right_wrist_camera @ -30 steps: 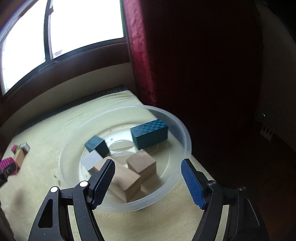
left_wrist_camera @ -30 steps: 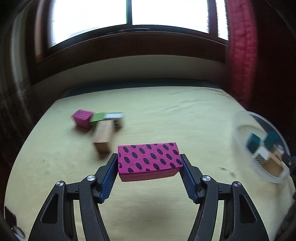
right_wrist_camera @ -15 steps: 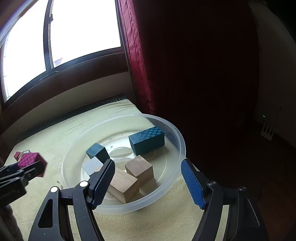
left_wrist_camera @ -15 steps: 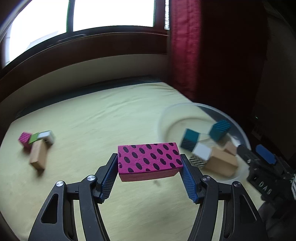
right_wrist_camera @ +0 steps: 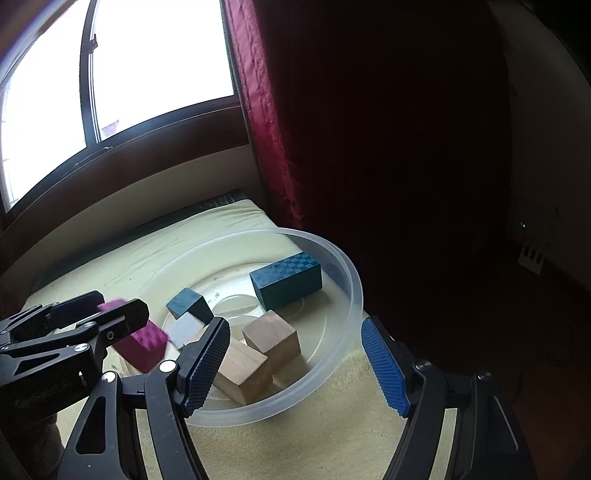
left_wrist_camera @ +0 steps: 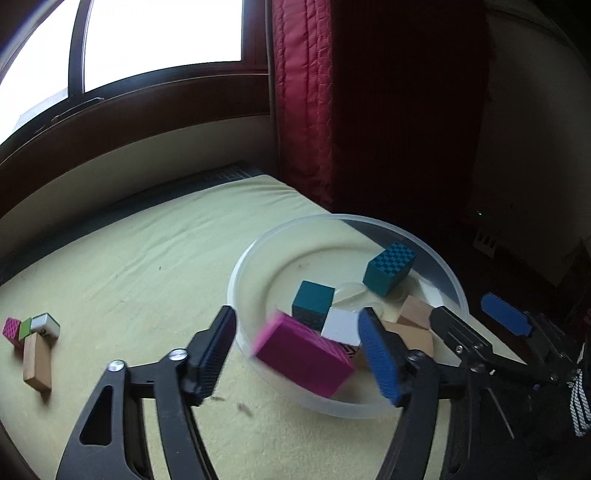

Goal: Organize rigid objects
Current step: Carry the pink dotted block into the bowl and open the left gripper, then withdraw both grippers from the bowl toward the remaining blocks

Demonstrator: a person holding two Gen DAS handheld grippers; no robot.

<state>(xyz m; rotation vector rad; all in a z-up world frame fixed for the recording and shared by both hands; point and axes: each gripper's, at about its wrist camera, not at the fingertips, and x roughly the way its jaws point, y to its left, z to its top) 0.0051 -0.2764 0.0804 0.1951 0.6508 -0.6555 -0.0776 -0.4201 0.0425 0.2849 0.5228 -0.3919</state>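
Carried from over the open yellow-green bed surface across to the round clear plastic bowl since a second ago, and no longer clamped: pink rectangular wooden block with dark oval spots now blurred and tilted between the blue pads of the left gripper, clear of both, over the bowl's near-left rim. Jaws opening, gaps showing on either side of the block. Seen from the right wrist as a blurred pink block just below the left gripper's black finger, at the bowl's left edge. Inside the bowl: teal checkered rectangular block toward the far side, smaller plain teal cube nearer the middle, white block just beside it, and plain tan wooden blocks at the near side, touching one another. Right gripper unmoved, its blue ribbed fingers standing wide apart with nothing between them, hovering at the bowl's near rim over the tan blocks. Well apart on the bed, at the far left: small cluster of a pink patterned cube, green block, white block and a plain long wooden block, touching or nearly so. Behind, a bright window and a deep red quilted curtain.
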